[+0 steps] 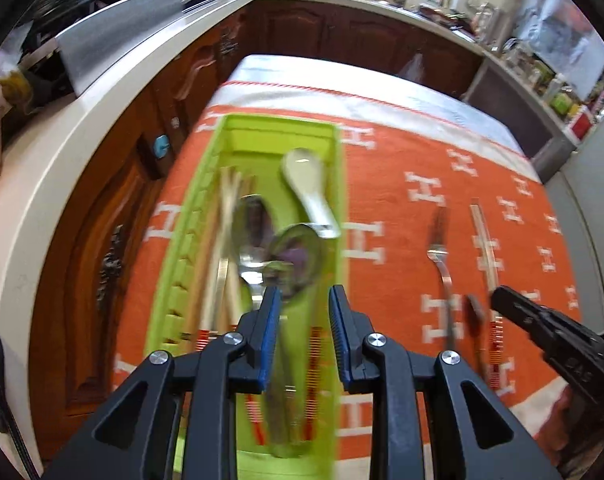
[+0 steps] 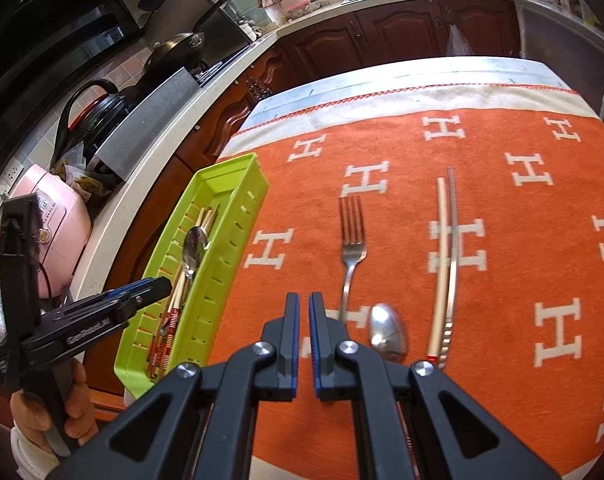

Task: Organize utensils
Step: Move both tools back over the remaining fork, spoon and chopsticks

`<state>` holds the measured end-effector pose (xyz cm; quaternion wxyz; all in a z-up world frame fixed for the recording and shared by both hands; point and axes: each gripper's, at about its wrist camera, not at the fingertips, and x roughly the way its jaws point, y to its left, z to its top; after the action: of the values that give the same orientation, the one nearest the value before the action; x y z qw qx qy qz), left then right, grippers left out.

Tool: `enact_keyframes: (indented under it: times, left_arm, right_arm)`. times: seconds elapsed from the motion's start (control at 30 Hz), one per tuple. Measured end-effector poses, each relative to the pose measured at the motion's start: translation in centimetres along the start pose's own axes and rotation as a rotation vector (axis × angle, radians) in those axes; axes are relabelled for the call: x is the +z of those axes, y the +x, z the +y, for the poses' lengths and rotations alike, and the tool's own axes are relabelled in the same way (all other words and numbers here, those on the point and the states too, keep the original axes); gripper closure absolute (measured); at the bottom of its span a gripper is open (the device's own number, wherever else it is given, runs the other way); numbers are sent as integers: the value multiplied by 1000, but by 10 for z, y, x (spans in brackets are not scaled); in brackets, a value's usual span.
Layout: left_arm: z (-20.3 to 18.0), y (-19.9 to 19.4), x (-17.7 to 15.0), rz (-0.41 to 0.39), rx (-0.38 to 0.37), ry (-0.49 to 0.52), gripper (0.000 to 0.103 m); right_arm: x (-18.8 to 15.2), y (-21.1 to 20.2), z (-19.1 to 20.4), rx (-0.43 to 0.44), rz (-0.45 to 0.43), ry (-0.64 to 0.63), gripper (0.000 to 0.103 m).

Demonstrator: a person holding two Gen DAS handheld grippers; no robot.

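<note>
A lime green utensil tray point(image 1: 174, 280) point(image 2: 238, 224) lies at the left of the orange cloth. It holds chopsticks point(image 1: 218, 264), metal spoons point(image 1: 298, 252) and a white ceramic spoon point(image 1: 307, 184). My left gripper point(image 1: 305, 294) is open and empty just above the tray's near half. On the cloth to the right lie a fork point(image 2: 351, 240) point(image 1: 439, 248), an upturned metal spoon point(image 2: 387, 330) and a pair of chopsticks point(image 2: 445, 268) point(image 1: 487, 256). My right gripper point(image 2: 303, 300) is nearly closed and empty, hovering just left of the fork's handle.
The orange H-patterned cloth point(image 2: 501, 208) covers the table. Dark wood cabinets point(image 1: 114, 220) and a pale countertop point(image 1: 42, 184) run along the left and back. A pink appliance point(image 2: 54, 216) and a kettle point(image 2: 98, 108) stand on the counter.
</note>
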<state>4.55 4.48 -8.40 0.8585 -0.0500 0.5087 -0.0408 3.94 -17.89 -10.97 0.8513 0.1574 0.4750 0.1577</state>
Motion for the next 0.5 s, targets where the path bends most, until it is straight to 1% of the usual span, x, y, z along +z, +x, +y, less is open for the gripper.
enact_keyframes:
  times: [0.03,0.1,0.17,0.23,0.4,0.5]
  left_arm:
    - [-8,-3,-1,-8,-15,7,68]
    - [-20,-7,-4,-24,-40,16,55]
    - [-32,-7,-4,-33,-62,32,55]
    - [-49,-3,-4,-20,-85,67,55]
    - [-76,14,-5,11,-124,100,55]
    - [-89,28,-7,22,-121,112,55]
  right_arm:
    - [-1,-2,-4,-16,-2,-3,98]
    - [-3,-6,-9,-35,-4,-5,98]
    - [-6,-10,-16,-56,-4,-1,98]
    - [-7,-13,-24,-70,-4,12,98]
    - [-11,-21,-39,-106,-14,32,98]
    - [-12,-24,-50,-119,-23,51,98]
